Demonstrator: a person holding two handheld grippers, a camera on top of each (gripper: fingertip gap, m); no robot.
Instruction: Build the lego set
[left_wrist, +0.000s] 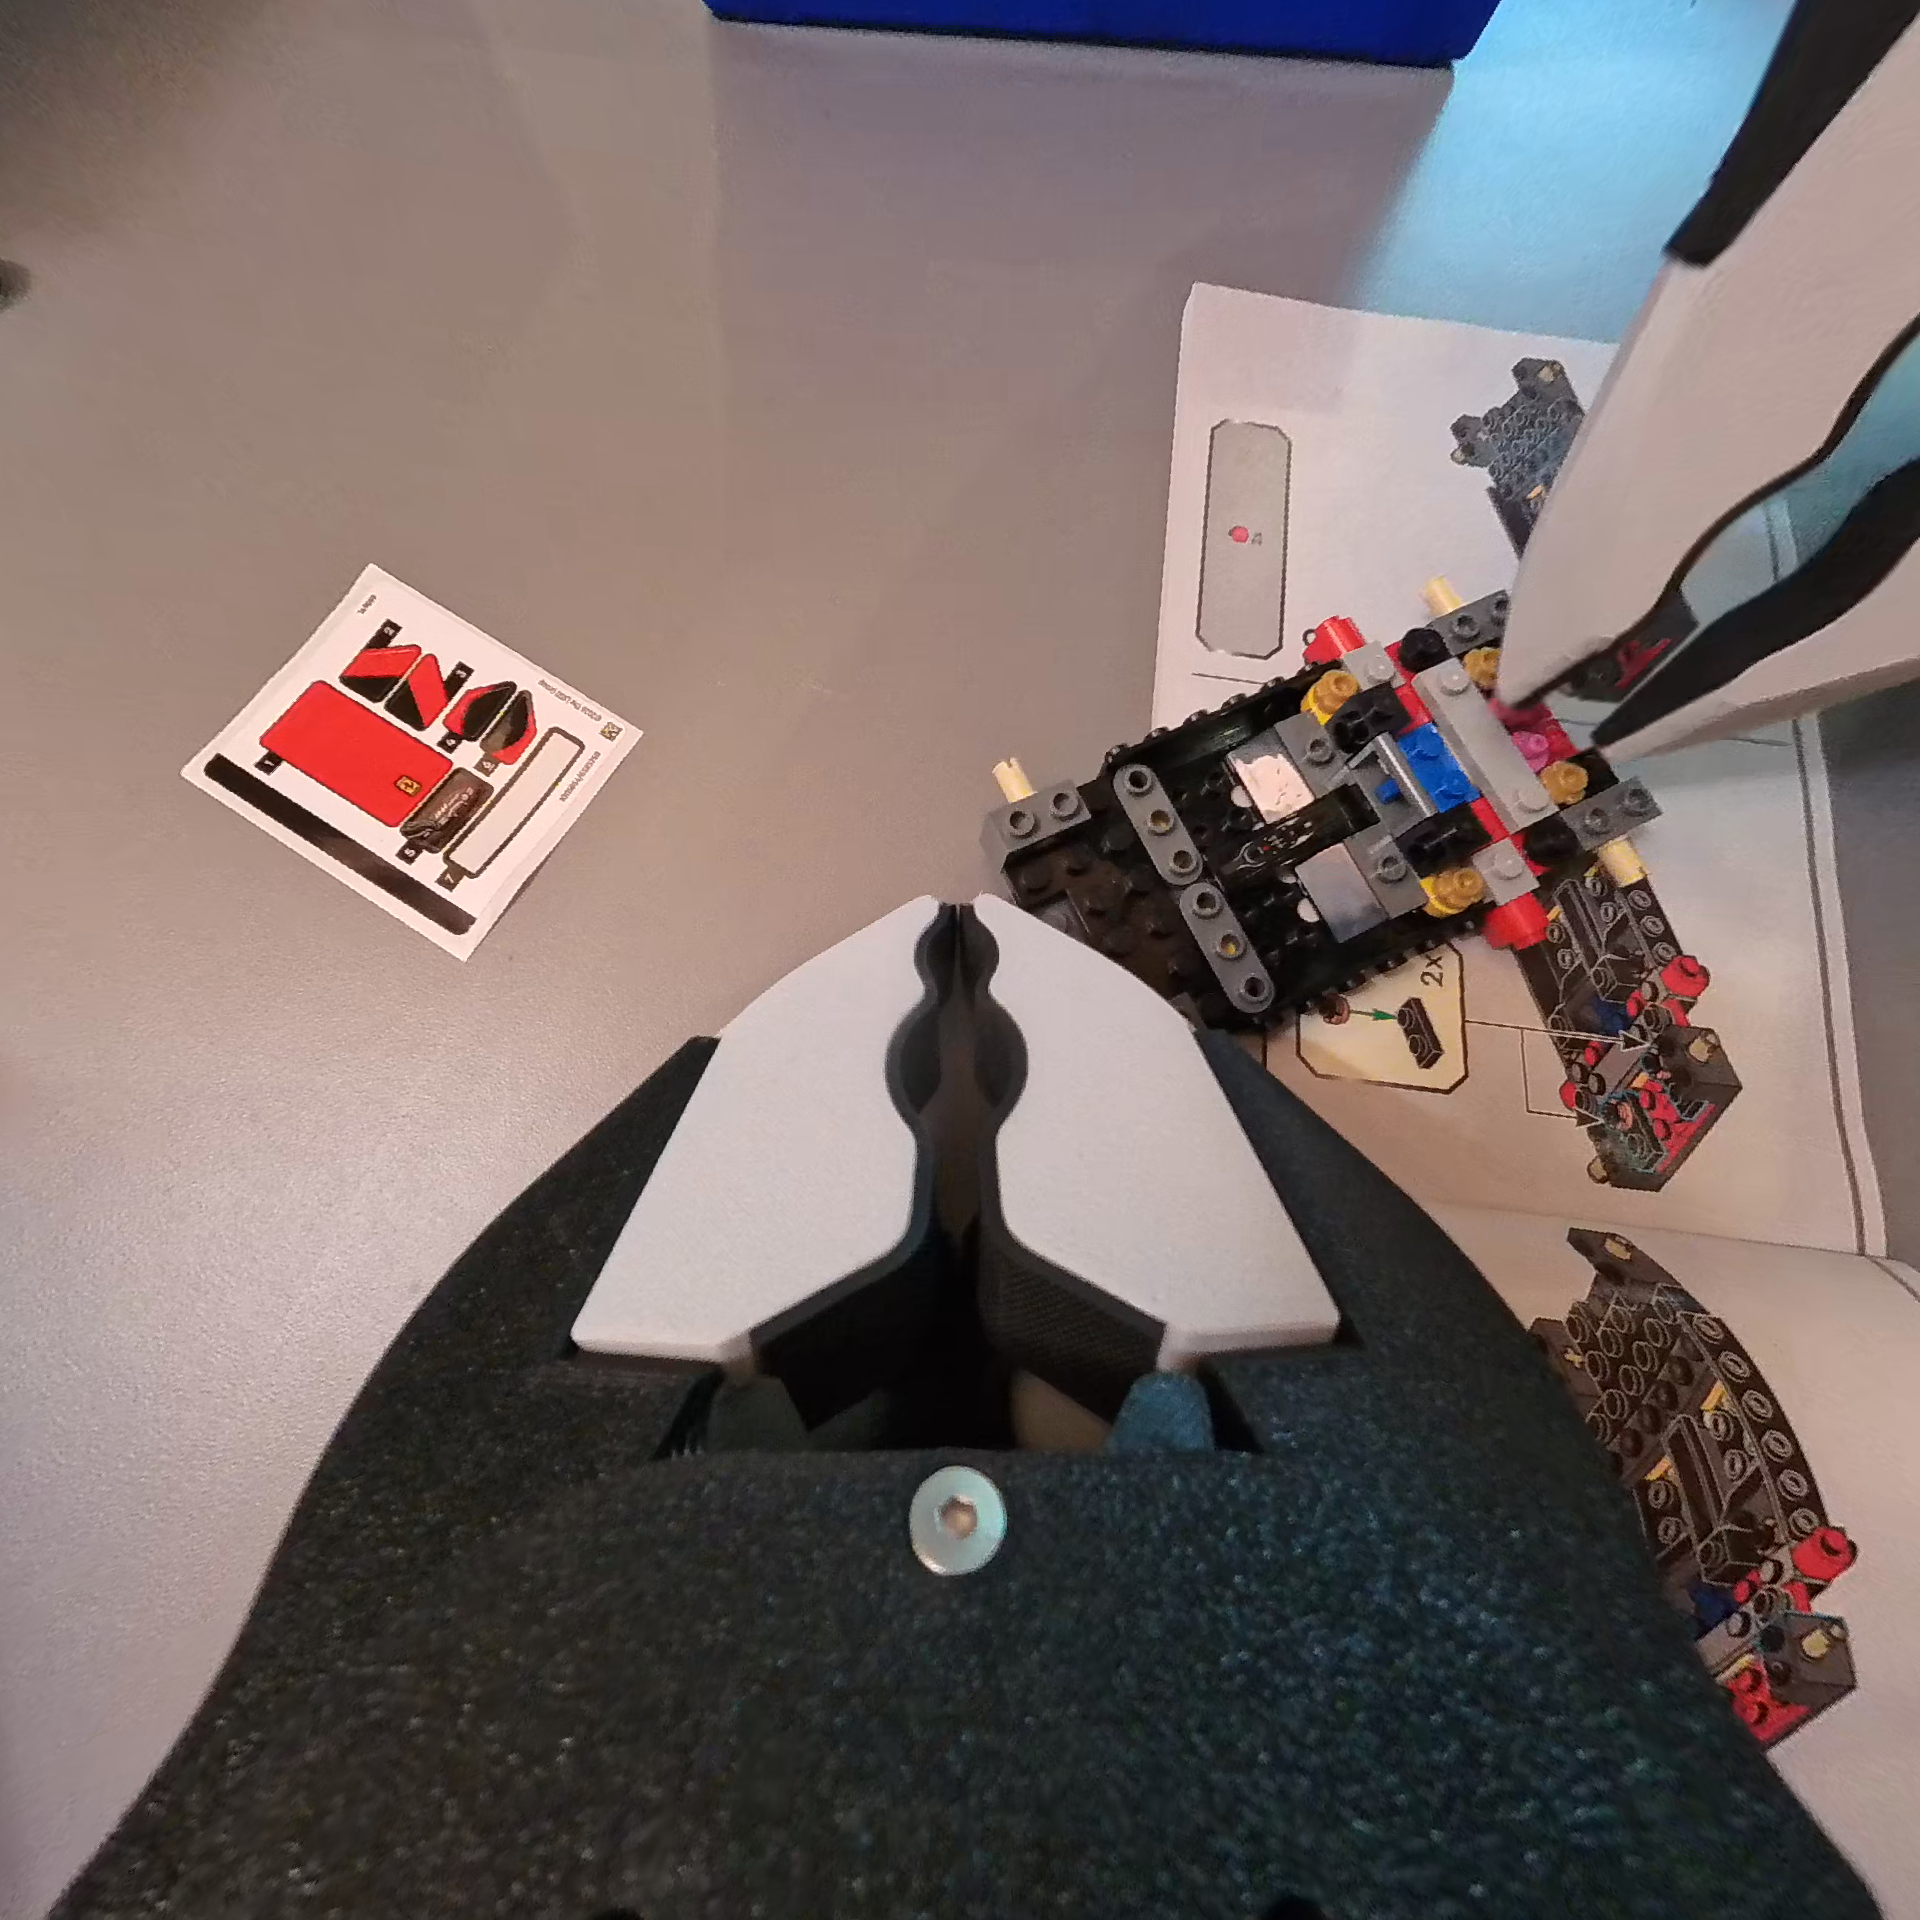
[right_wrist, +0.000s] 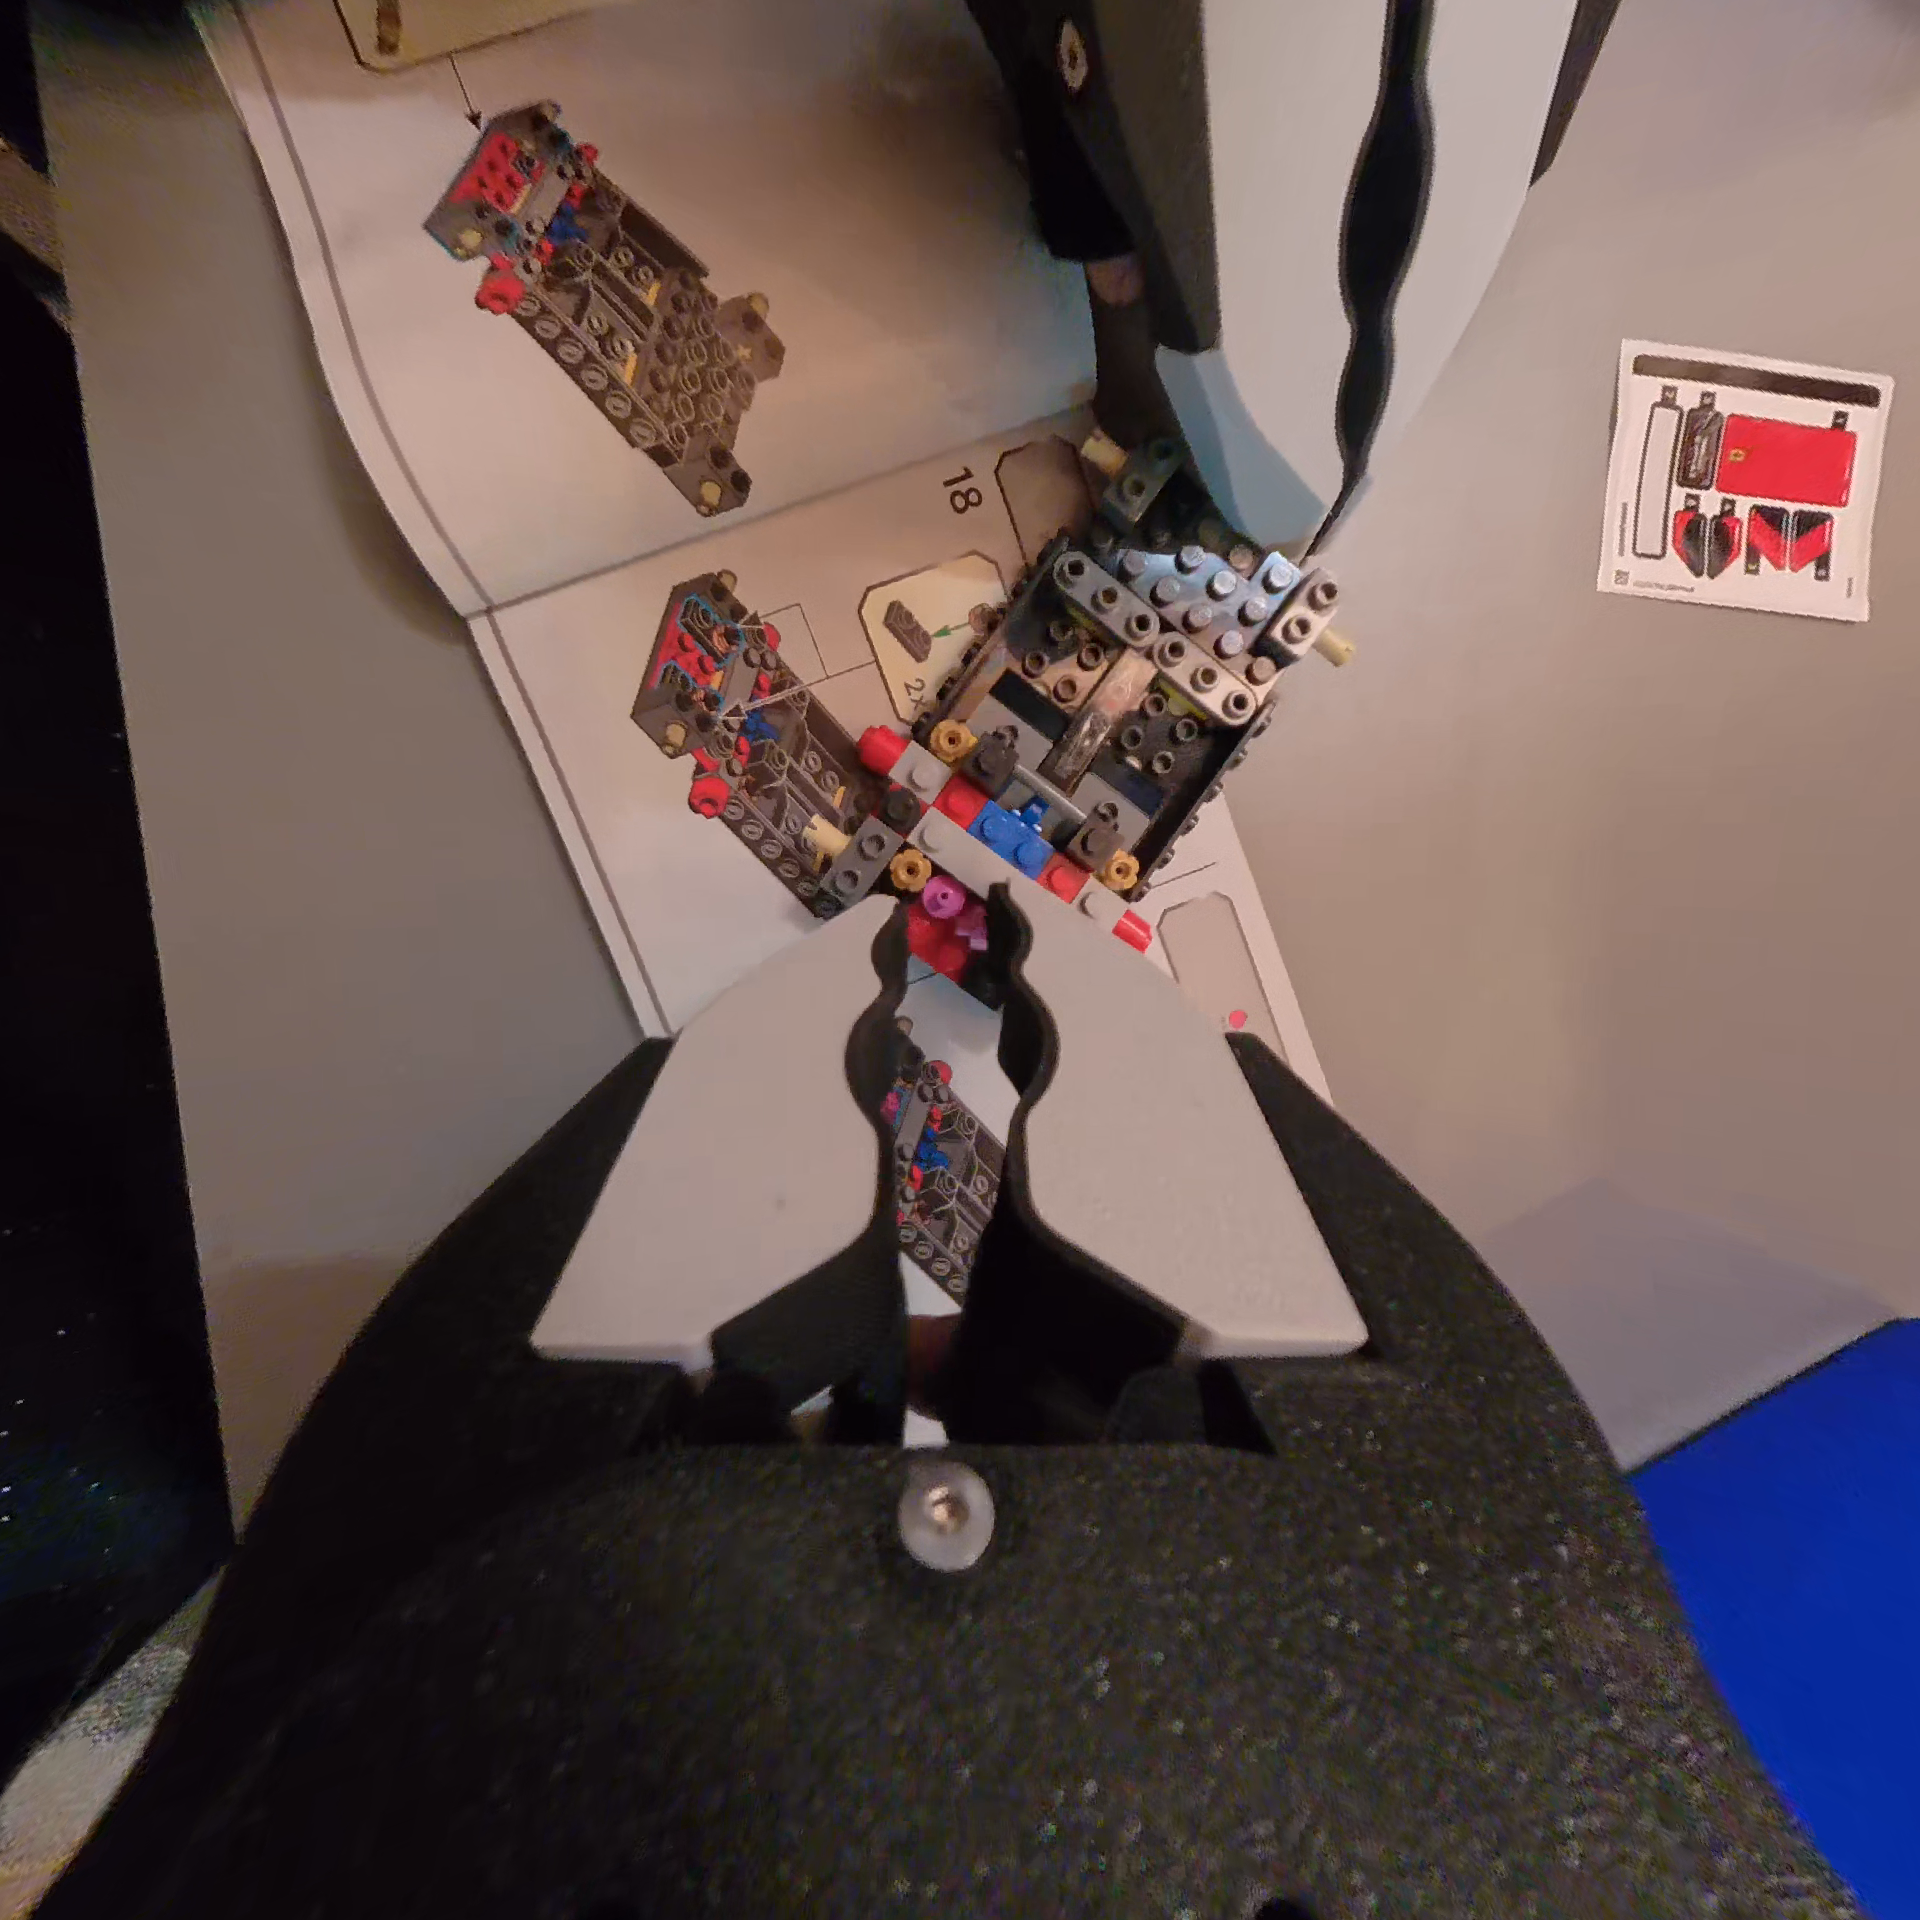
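Nearest, the left gripper (left_wrist: 961, 914) has its jaws pressed together with nothing between them, its tips touching the black rear end of the lego car chassis (left_wrist: 1320, 821). That half-built chassis lies across the left edge of the open instruction booklet (left_wrist: 1340, 1143) on the grey table (left_wrist: 727, 364). Beyond it, the right gripper (right_wrist: 943, 920) pinches a small red and magenta piece (right_wrist: 940, 925) at the chassis's other end. A sticker sheet (left_wrist: 410, 758) lies well apart; a blue box (left_wrist: 1091, 26) sits at the table's far edge.
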